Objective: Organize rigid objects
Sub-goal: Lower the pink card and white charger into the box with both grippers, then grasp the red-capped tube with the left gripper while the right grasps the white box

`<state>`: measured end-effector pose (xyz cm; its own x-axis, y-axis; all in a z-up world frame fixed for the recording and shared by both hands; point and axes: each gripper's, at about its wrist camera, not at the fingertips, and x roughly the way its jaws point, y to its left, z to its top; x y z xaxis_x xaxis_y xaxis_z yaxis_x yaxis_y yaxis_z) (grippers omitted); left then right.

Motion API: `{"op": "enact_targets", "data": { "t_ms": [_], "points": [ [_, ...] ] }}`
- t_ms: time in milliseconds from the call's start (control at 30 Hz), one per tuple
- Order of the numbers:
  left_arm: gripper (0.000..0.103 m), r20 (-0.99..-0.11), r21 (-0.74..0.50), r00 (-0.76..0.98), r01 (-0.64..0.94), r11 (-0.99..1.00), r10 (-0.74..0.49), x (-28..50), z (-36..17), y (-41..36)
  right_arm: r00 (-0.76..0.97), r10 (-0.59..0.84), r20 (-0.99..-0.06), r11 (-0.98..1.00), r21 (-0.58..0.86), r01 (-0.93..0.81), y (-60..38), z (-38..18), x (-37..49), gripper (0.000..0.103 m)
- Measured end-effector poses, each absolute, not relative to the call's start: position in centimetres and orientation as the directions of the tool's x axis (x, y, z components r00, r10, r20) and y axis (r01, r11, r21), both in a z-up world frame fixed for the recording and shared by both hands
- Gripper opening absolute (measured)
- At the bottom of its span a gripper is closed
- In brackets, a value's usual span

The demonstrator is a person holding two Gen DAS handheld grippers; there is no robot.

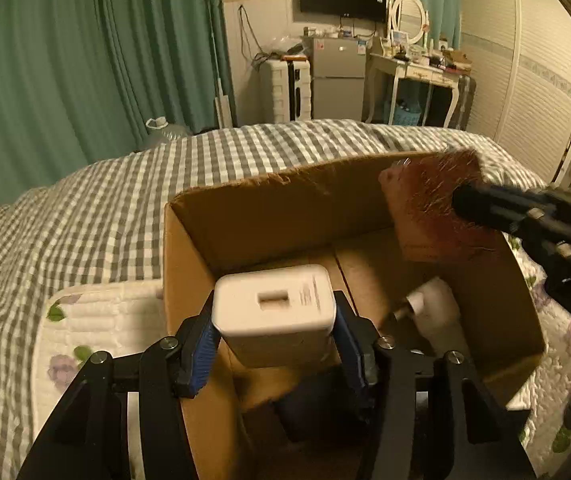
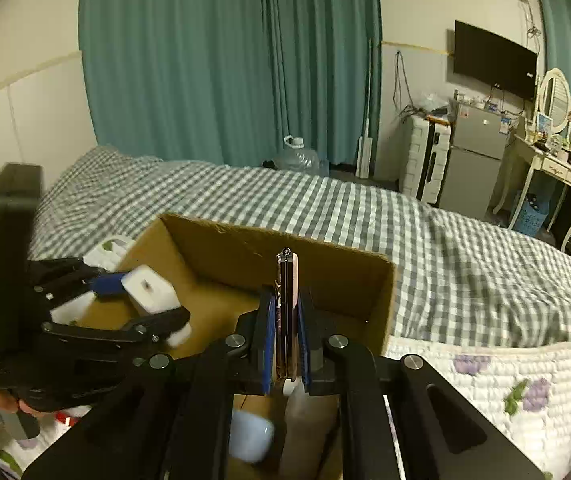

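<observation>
An open cardboard box (image 1: 245, 188) stands on the bed. My left gripper (image 1: 272, 320) is shut on a white charger block (image 1: 273, 304), its blue pads pressing both sides, and holds it over the near left part of the box. From the right, my right gripper (image 1: 461, 200) reaches over the box's far right corner, shut on a thin pinkish flat object (image 1: 425, 208). In the right wrist view that flat object (image 2: 287, 280) stands edge-on between the right gripper's (image 2: 285, 320) pads, above the box (image 2: 325, 246). The left gripper (image 2: 141, 300) with the charger (image 2: 147, 288) shows at the left.
A white bottle with a nozzle (image 1: 433, 304) lies inside the box, and a pale round item (image 2: 249, 436) sits below my right gripper. The box rests on a floral quilted pad (image 2: 485, 380) over a checked bedspread (image 1: 85, 208). A dark headboard (image 2: 9, 216) stands at the left.
</observation>
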<state>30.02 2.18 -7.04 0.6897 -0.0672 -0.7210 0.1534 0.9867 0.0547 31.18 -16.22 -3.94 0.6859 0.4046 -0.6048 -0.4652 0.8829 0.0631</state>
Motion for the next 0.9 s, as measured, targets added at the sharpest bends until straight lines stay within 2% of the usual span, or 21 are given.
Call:
{"op": "enact_targets", "data": {
  "t_ms": [233,333,400,433,467,600,667,900],
  "points": [
    [0.056,-0.687,0.003,0.722,0.117,0.993,-0.083,30.3,-5.6,3.5,0.658,0.404,-0.636,0.880,0.073,-0.470,-15.9,-5.9,32.5,0.010],
    [0.056,-0.688,0.017,0.724,0.094,0.995,-0.056,29.3,-4.8,3.9,0.652,0.418,-0.632,0.881,0.106,-0.462,-16.4,-5.5,32.0,0.012],
    [0.056,-0.674,0.025,0.738,0.079,0.997,-0.042,27.9,-4.0,4.4,0.672,0.432,-0.602,0.882,0.125,-0.455,-16.9,-4.5,30.6,0.039],
    [0.056,-0.665,0.027,0.746,0.067,0.997,-0.032,27.0,-3.6,4.6,0.683,0.446,-0.578,0.878,0.134,-0.459,-17.3,-3.8,29.7,0.062],
    [0.057,-0.658,0.032,0.753,0.053,0.998,-0.019,26.0,-3.3,4.9,0.701,0.454,-0.549,0.877,0.138,-0.460,-17.7,-3.1,28.9,0.064],
    [0.058,-0.631,0.024,0.776,0.029,0.999,-0.007,21.7,-2.1,5.6,0.754,0.459,-0.469,0.883,0.146,-0.446,-19.5,-0.7,25.0,0.065],
    [0.058,-0.622,0.011,0.783,0.013,1.000,-0.004,19.7,-2.3,6.1,0.769,0.455,-0.449,0.888,0.168,-0.427,-20.4,-0.5,23.4,0.069],
    [0.058,-0.659,0.008,0.751,-0.046,0.999,0.040,14.6,-4.8,6.9,0.771,0.401,-0.495,0.915,0.173,-0.365,-21.9,-3.5,18.2,0.070]
  ]
}}
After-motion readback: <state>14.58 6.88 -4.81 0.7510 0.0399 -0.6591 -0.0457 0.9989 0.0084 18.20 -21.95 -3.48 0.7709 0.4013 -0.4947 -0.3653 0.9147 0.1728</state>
